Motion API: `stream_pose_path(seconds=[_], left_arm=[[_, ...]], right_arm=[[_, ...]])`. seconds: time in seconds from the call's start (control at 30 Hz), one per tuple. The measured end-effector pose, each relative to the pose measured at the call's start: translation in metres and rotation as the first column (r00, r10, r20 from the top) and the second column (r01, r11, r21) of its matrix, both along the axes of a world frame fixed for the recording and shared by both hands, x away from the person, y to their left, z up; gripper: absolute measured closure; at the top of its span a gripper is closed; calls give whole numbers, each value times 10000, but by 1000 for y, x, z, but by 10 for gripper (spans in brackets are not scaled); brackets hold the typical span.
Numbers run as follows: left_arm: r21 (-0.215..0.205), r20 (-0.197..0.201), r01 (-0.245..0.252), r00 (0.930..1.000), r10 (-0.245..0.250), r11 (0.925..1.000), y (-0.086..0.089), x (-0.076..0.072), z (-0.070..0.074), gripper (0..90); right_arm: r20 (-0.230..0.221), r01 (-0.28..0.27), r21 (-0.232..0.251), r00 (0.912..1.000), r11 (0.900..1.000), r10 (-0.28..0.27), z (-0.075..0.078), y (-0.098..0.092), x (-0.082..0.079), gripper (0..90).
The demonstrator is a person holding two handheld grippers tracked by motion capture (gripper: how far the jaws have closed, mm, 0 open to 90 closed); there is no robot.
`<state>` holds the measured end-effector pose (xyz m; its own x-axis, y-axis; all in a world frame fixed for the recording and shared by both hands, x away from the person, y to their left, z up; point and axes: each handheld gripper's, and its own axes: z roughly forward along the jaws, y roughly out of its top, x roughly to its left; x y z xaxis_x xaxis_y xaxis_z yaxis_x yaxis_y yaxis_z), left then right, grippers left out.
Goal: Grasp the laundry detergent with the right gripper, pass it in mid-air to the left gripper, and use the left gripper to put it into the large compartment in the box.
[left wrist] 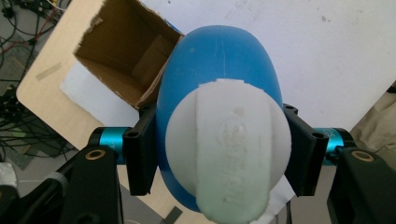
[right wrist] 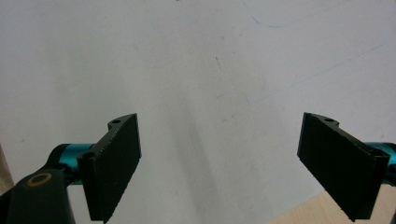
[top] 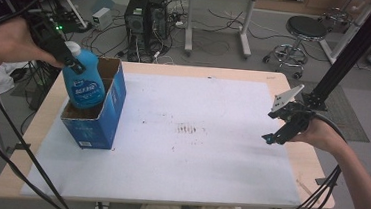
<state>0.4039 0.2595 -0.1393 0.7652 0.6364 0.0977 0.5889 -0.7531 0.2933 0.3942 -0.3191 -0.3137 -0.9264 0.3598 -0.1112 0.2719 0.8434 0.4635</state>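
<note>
left tongs [left wrist: 219,154]: clamped on blue bottle [top: 83,84], partly in open box [top: 103,120] | right tongs [right wrist: 219,163]: wide, nothing between

Glossy plastic bottle [top: 84,83], matt cardboard box [top: 107,113] — torn

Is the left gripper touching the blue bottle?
Touching. In the left gripper view, the left gripper has both jaws pressed against the sides of the blue bottle just below its white cap, no gap showing.

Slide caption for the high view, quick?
Left gripper holds a blue bottle over an open blue box.
</note>
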Motion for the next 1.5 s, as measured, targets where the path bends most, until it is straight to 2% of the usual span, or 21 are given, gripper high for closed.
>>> stream_pose_path(seconds=[0.3,0.33,0.37,0.6,0.63,0.73,0.77,0.9,0.97,1.0,1.3,1.4,1.5], left_arm=[[54,-416,45,9991,-42,10000,2,4,-40,382],[54,-416,45,9991,-42,10000,2,4,-40,382],[66,-493,51,9988,-48,10000,2,6,-48,382],[265,-690,102,9976,-84,9996,1,11,-75,381],[265,-690,102,9976,-84,9996,1,11,-75,382],[321,-810,124,9967,-98,9994,1,14,-89,381],[321,-810,124,9967,-98,9994,1,14,-89,381],[460,-907,309,9955,-266,9985,0,16,-105,382],[460,-907,309,9955,-266,9985,0,16,-105,381],[557,-984,407,9945,-351,9976,0,17,-112,381],[763,-1164,516,9923,-425,9958,0,17,-130,381],[621,-1070,506,9933,-437,9968,1,17,-132,381],[664,-1101,611,9925,-536,9959,1,17,-132,380]], right_arm=[[-42,-63,-103,10000,9999,62,-5,4,-2,127],[-50,-56,-107,10000,9999,55,-6,4,-2,127],[-42,-91,-122,10000,9999,90,-6,5,-2,127],[-133,-110,-110,9999,9999,109,-12,8,-4,127],[-133,-110,-110,9999,9999,109,-12,8,-4,127],[-174,-124,-125,9998,9998,122,-16,9,-5,127],[-174,-124,-125,9998,9998,122,-16,9,-5,127],[-202,-145,-104,9997,9998,143,-18,10,-5,127],[-229,-125,-99,9997,9999,123,-19,10,-5,127],[-212,-153,-121,9997,9998,151,-20,9,-5,127],[-268,-94,-75,9996,9999,92,-23,9,-7,127],[-261,-148,-93,9996,9998,145,-25,9,-7,127],[-282,-132,-97,9995,9999,129,-25,10,-7,127]])
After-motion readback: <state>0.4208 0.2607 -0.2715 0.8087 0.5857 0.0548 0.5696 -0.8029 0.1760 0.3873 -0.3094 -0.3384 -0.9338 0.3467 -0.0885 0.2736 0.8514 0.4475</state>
